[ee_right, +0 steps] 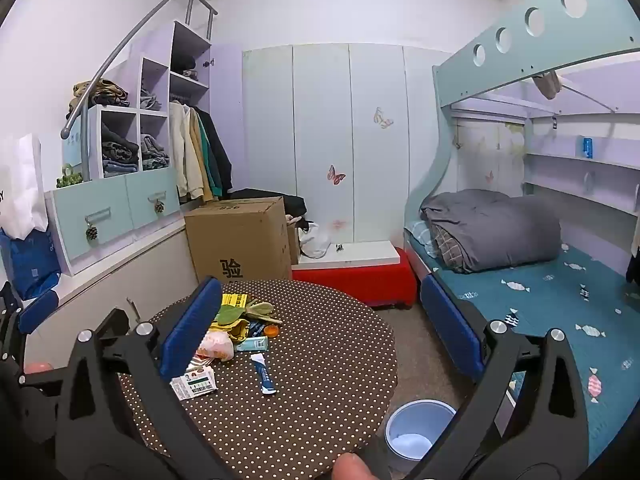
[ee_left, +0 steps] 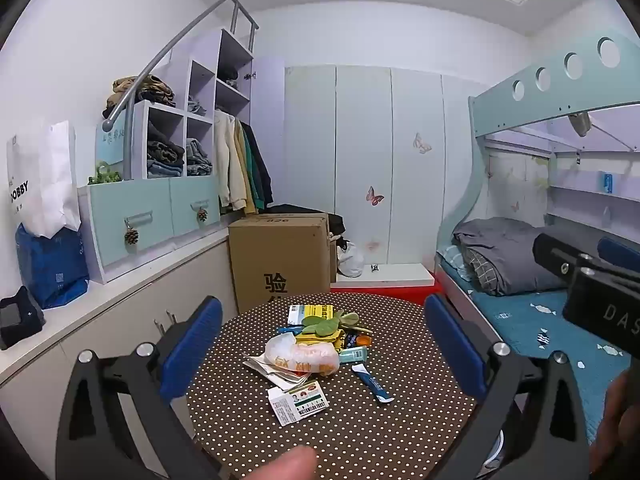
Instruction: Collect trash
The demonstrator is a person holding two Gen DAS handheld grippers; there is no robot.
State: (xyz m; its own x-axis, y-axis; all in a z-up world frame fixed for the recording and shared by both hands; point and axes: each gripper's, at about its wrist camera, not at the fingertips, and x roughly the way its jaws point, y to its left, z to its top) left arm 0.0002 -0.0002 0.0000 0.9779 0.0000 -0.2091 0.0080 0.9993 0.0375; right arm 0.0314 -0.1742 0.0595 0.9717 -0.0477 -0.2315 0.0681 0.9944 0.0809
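Note:
A round table with a brown polka-dot cloth (ee_left: 360, 432) carries a pile of trash: a white and orange plastic bag (ee_left: 302, 354), a small white medicine box (ee_left: 298, 402), a blue and white sachet (ee_left: 372, 382), a yellow box (ee_left: 312, 312), green leaves (ee_left: 328, 324) and folded papers (ee_left: 272, 372). My left gripper (ee_left: 322, 302) hovers open over the table's near side, short of the pile. My right gripper (ee_right: 320, 281) is open too, held right of the left one, with the bag (ee_right: 218, 346) beside its left finger. Nothing sits between either pair of fingers. A light blue bin (ee_right: 416, 428) stands on the floor right of the table.
A cardboard box (ee_left: 280, 256) stands behind the table, with a red bench (ee_right: 360, 280) to its right. A bunk bed with a teal sheet (ee_right: 540, 300) fills the right side. Low cabinets (ee_left: 120, 300) run along the left wall. A fingertip shows at each view's bottom edge.

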